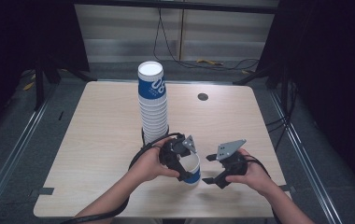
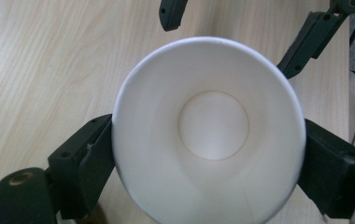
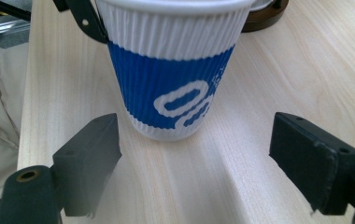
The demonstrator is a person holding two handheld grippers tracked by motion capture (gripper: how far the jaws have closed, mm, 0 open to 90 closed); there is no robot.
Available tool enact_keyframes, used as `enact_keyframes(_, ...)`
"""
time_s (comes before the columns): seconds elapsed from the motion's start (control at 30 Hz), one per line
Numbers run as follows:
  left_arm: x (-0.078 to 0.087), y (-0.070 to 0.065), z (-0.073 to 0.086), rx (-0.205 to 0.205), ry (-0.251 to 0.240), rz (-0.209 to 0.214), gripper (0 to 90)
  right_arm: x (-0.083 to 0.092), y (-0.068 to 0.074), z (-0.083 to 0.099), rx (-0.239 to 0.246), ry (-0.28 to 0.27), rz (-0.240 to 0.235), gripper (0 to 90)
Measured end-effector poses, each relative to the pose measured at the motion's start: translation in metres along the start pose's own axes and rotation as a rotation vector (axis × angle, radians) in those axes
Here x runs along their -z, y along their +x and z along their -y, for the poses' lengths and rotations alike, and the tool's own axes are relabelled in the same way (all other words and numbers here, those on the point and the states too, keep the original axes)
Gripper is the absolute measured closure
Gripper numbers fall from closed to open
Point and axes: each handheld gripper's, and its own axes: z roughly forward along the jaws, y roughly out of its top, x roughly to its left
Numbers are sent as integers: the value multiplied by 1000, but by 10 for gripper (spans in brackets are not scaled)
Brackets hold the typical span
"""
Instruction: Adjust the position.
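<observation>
From above, near the front edge of the pale wooden table [image 1: 96, 140], the left gripper [image 1: 185, 163] comes down over a single white-and-blue paper cup [image 1: 193, 171] that stands upright on the tabletop, its jaws set on either side of the cup near the rim. Just beside it, to the right, the right gripper [image 1: 215, 173] points toward the cup with its jaws spread and nothing between them. Behind both, a tall stack of cups [image 1: 153, 105] of the same kind rises from the middle of the table, and a small dark round grommet [image 1: 202, 97] sits farther back. Looking straight down from the left gripper view, the cup [image 2: 208, 130] shows its empty white inside, and the two black jaws press against its rim on opposite sides, clenched on it; the other gripper's jaw tips show beyond the cup. Seen from the right gripper view, the cup [image 3: 173, 74] stands on the wood ahead, ribbed, with a blue band and white lettering, while this gripper's own jaws stand wide and released, short of the cup and not touching it.
</observation>
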Motion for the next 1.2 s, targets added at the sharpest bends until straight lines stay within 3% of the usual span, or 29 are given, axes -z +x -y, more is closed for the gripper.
enact_keyframes(0.2, -10, -2, 4, 10, 7, 32, 154, 0, -1, 2, 1, -1, -2, 155)
enact_keyframes(0.27, -13, -2, 5, -14, 24, 43, 160, 0, -1, 2, -1, -2, -1, 156)
enact_keyframes(0.33, -16, -3, 6, -11, 27, 43, 162, 0, -2, 3, -2, 0, 0, 155)
enact_keyframes(0.37, -18, -4, 7, 8, 15, 45, 162, 0, -2, 3, -6, 2, 0, 155)
enact_keyframes(0.57, -23, -5, 11, 6, 4, 58, 161, -1, -1, 7, -6, 1, 4, 156)
enact_keyframes(0.6, -24, -6, 13, 21, -5, 60, 161, -1, -1, 9, -7, 2, 3, 155)
enact_keyframes(0.83, -21, -4, 25, 37, -14, 75, 163, 2, -2, 13, -22, 2, 9, 156)
enact_keyframes(0.93, -19, -3, 31, 63, -22, 75, 163, 2, -2, 13, -23, 2, 9, 155)
enact_keyframes(1.2, -9, -1, 44, 83, -12, 58, 163, 2, 0, 14, -22, 10, 15, 156)
